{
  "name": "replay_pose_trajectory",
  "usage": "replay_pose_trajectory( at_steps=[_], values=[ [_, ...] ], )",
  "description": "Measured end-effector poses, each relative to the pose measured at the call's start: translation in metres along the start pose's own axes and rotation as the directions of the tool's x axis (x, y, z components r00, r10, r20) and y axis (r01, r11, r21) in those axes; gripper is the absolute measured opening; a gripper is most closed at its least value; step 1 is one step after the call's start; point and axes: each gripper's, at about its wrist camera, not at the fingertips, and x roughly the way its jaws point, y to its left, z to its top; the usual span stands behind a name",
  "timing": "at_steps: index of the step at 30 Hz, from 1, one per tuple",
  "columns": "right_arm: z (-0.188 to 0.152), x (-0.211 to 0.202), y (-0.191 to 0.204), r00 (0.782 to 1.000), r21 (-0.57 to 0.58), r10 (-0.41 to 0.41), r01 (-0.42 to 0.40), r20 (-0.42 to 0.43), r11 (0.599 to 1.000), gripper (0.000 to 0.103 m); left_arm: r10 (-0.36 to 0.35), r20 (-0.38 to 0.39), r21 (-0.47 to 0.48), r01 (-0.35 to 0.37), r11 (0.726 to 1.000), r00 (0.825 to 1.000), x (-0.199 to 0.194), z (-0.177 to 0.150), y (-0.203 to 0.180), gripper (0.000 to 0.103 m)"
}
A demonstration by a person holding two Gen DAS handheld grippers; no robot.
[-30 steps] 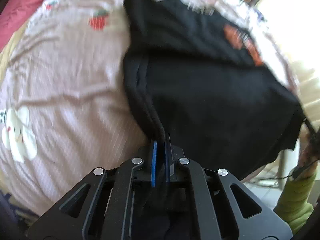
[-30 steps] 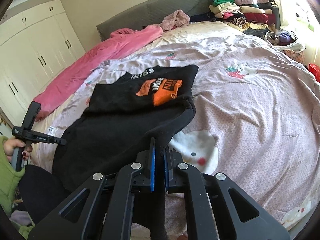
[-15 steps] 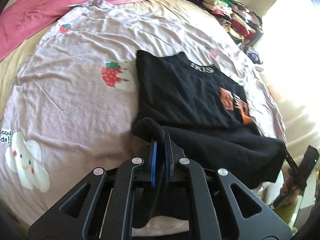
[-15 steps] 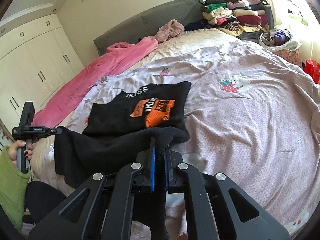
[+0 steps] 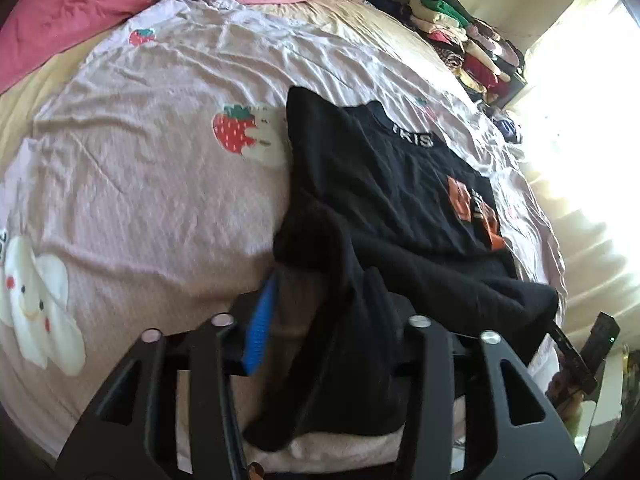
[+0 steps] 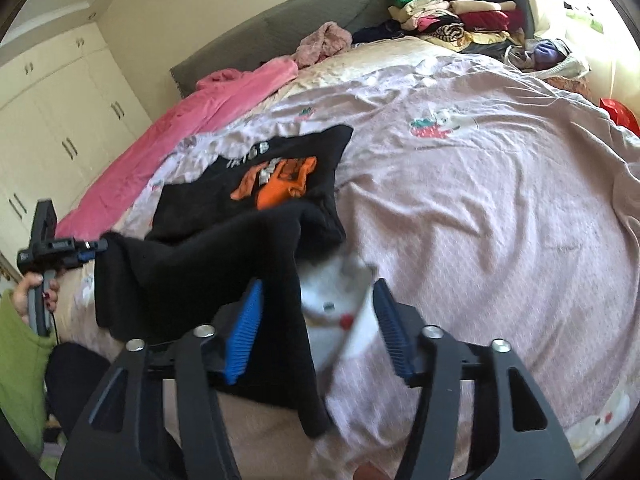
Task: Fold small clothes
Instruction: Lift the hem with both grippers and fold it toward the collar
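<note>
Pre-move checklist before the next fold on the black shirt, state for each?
1. Left gripper let go: jaws opening, black shirt hem draped between them and over the right finger: cannot tell if free.
2. Right gripper let go: jaws opening, shirt corner lies against the left pad, right pad bare: ok.
3. Bottom hem folded up over the body: ok, but bunched near the grippers.
4. Orange print facing up, partly covered: ok.
5. Shirt flat on the pink bedsheet: not ok, near edge hangs over the bed side.
6. Room beside the shirt on the sheet: ok.
</note>
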Motion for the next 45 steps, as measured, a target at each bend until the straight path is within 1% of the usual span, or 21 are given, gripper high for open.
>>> replay_pose_trajectory(
  at_steps=[1, 2, 4, 7, 9, 13, 14, 15, 16, 17, 18, 20, 22, 24, 25, 28, 31, 33, 37, 40, 45],
  values=[
    [-0.003, 0.001, 0.001, 1.000, -0.010, 0.006, -0.006, -0.009, 1.000, 0.058, -0.008, -0.008, 0.001, 0.008, 1.000, 1.000, 0.000, -0.003, 0.000, 0.043],
    [-0.005, 0.004, 0.002, 1.000, -0.019, 0.010, -0.010, -0.018, 1.000, 0.058, -0.022, -0.020, 0.000, 0.022, 1.000, 1.000, 0.000, -0.007, 0.000, 0.050],
    [-0.010, 0.009, 0.006, 0.999, -0.036, 0.031, -0.033, -0.040, 0.999, 0.058, -0.042, -0.056, 0.004, 0.043, 0.999, 0.998, 0.005, -0.015, 0.000, 0.058],
    [-0.012, 0.017, 0.014, 0.997, -0.056, 0.054, -0.057, -0.057, 0.997, 0.058, -0.017, -0.099, 0.021, 0.020, 1.000, 0.995, 0.014, -0.025, -0.001, 0.061],
    [-0.012, 0.021, 0.019, 0.996, -0.064, 0.068, -0.072, -0.064, 0.995, 0.058, -0.002, -0.116, 0.007, 0.003, 1.000, 0.993, 0.020, -0.031, 0.001, 0.062],
    [-0.015, 0.031, 0.025, 0.992, -0.075, 0.077, -0.085, -0.104, 0.994, 0.058, -0.015, -0.156, 0.010, 0.016, 1.000, 0.988, 0.028, -0.041, -0.002, 0.062],
    [-0.016, 0.032, 0.026, 0.990, -0.079, 0.078, -0.088, -0.113, 0.993, 0.050, -0.022, -0.166, 0.016, 0.025, 1.000, 0.986, 0.031, -0.043, -0.004, 0.061],
    [-0.017, 0.034, 0.028, 0.989, -0.090, 0.076, -0.088, -0.126, 0.992, 0.041, -0.026, -0.182, 0.024, 0.031, 0.999, 0.983, 0.034, -0.047, -0.006, 0.059],
    [-0.018, 0.034, 0.030, 0.990, -0.101, 0.066, -0.079, -0.129, 0.992, 0.019, -0.027, -0.205, 0.035, 0.035, 0.999, 0.978, 0.039, -0.053, -0.009, 0.039],
    [-0.019, 0.034, 0.031, 0.990, -0.108, 0.060, -0.074, -0.127, 0.991, 0.006, -0.028, -0.219, 0.044, 0.038, 0.998, 0.975, 0.040, -0.056, -0.012, 0.017],
    [-0.019, 0.031, 0.032, 0.991, -0.108, 0.061, -0.074, -0.120, 0.991, 0.006, -0.030, -0.220, 0.053, 0.042, 0.998, 0.975, 0.040, -0.060, -0.015, 0.013],
    [-0.019, 0.026, 0.034, 0.992, -0.109, 0.073, -0.085, -0.107, 0.990, 0.006, -0.040, -0.192, 0.076, 0.056, 0.996, 0.981, 0.032, -0.065, -0.021, 0.010],
    [-0.015, 0.018, 0.039, 0.993, -0.123, 0.084, -0.094, -0.086, 0.988, 0.006, -0.061, -0.153, 0.089, 0.075, 0.993, 0.986, 0.020, -0.067, -0.027, 0.009],
    [-0.003, 0.002, 0.042, 0.992, -0.126, 0.122, -0.126, -0.035, 0.984, 0.006, -0.092, -0.113, 0.083, 0.102, 0.991, 0.989, 0.007, -0.064, -0.030, 0.009],
    [0.004, -0.006, 0.043, 0.990, -0.126, 0.139, -0.138, -0.004, 0.982, 0.006, -0.112, -0.090, 0.076, 0.119, 0.990, 0.990, -0.002, -0.059, -0.030, 0.008],
    [0.024, -0.024, 0.046, 0.983, -0.126, 0.168, -0.157, 0.077, 0.980, 0.006, -0.138, -0.026, 0.078, 0.139, 0.987, 0.990, -0.022, -0.043, -0.035, 0.008],
    [0.048, -0.033, 0.046, 0.974, -0.130, 0.165, -0.145, 0.156, 0.981, 0.006, -0.152, 0.037, 0.063, 0.149, 0.987, 0.988, -0.037, -0.022, -0.037, 0.008],
    [0.064, -0.032, 0.043, 0.972, -0.115, 0.142, -0.122, 0.185, 0.986, 0.006, -0.149, 0.078, 0.050, 0.146, 0.988, 0.986, -0.045, -0.010, -0.036, 0.008],
    [0.102, -0.014, 0.035, 0.972, -0.071, 0.130, -0.118, 0.194, 0.990, 0.006, -0.132, 0.167, -0.008, 0.135, 0.991, 0.977, -0.045, 0.019, -0.039, 0.008],
    [0.126, 0.005, 0.032, 0.976, -0.054, 0.112, -0.104, 0.186, 0.993, 0.006, -0.126, 0.182, -0.060, 0.139, 0.988, 0.975, -0.029, 0.036, -0.037, 0.008],
    [0.155, 0.041, 0.026, 0.984, -0.022, 0.069, -0.066, 0.164, 0.998, 0.006, -0.102, 0.188, -0.126, 0.127, 0.984, 0.977, 0.001, 0.065, -0.029, 0.008]
  ],
)
